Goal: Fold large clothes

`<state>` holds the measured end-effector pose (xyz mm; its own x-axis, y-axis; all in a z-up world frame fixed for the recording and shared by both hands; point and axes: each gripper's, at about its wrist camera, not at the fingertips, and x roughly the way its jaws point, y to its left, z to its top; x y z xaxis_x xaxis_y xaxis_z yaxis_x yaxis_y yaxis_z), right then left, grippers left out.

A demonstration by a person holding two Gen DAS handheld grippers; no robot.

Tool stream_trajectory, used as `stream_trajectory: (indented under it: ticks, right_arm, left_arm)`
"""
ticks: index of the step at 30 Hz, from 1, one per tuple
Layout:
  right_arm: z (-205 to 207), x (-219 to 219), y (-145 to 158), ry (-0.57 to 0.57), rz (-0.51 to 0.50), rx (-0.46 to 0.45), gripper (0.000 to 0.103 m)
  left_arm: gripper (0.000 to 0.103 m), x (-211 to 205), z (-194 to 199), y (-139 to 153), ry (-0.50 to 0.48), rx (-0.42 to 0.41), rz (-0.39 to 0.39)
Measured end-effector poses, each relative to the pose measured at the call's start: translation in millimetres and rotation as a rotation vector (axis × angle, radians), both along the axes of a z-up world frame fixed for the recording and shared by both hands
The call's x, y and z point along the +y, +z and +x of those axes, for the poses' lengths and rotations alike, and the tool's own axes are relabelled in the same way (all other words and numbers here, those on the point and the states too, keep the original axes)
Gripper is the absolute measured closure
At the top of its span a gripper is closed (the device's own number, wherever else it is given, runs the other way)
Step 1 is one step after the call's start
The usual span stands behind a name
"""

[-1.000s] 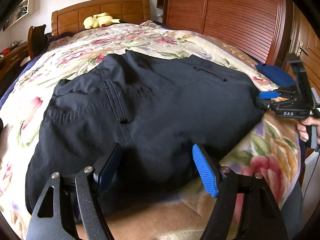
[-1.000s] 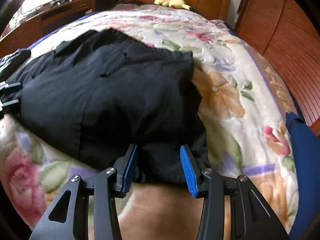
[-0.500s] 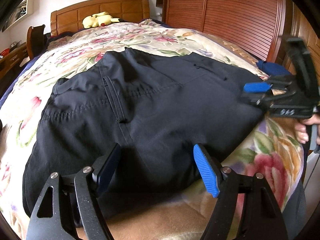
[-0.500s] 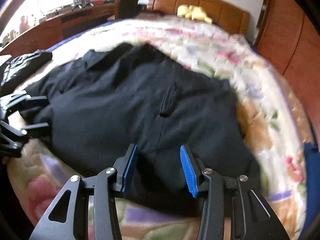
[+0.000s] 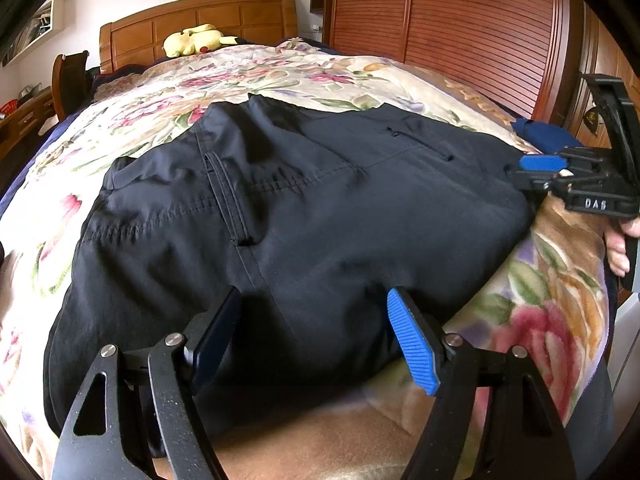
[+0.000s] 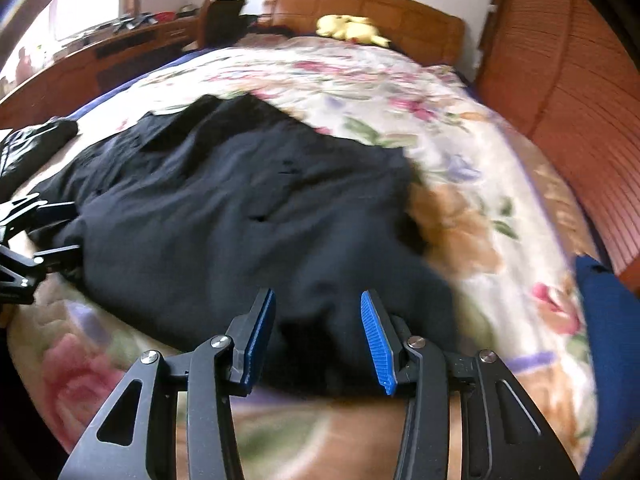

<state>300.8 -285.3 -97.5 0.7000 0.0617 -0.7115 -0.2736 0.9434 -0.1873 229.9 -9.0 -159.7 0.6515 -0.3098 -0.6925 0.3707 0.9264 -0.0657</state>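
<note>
Trousers (image 5: 304,220) unmoved; right gripper (image 6: 318,336), open, has swung back rightward.

The left wrist view is taken low from the foot edge of the bed (image 5: 560,280), aimed along the left gripper (image 5: 312,336) toward the headboard (image 5: 200,20). The right wrist view is set close beside it, further right, aimed along the right gripper (image 6: 318,336). The dark trousers (image 5: 300,220), floral blanket, headboard and yellow plush toy (image 6: 348,28) are shared by both views
</note>
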Motion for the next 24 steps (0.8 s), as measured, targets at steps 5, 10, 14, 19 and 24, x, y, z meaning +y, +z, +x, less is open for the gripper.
stream_trajectory:
  ticks: [5,10,14,19,24]
  right_arm:
    - [1,-37,-2,-0.120,0.014,0.026,0.056]
    - [6,-48,-7,-0.163,0.053,0.068,0.055]
    - [14,-55,-11,-0.192,0.077,0.098,0.044]
    - [24,-71,-23,-0.239,0.176,0.156,0.037]
    - [24,-70,-26,-0.238,0.184,0.149,0.037]
  left_arm:
    - [0.026,0,0,0,0.001,-0.001,-0.001]
    - [0.026,0,0,0,0.000,-0.009,-0.003]
    - [0.026,0,0,-1,-0.002,-0.008,-0.004]
    - [0.026,0,0,-1,-0.003,-0.008,-0.008]
    - [0.026,1,1,-1,-0.005,-0.007,-0.009]
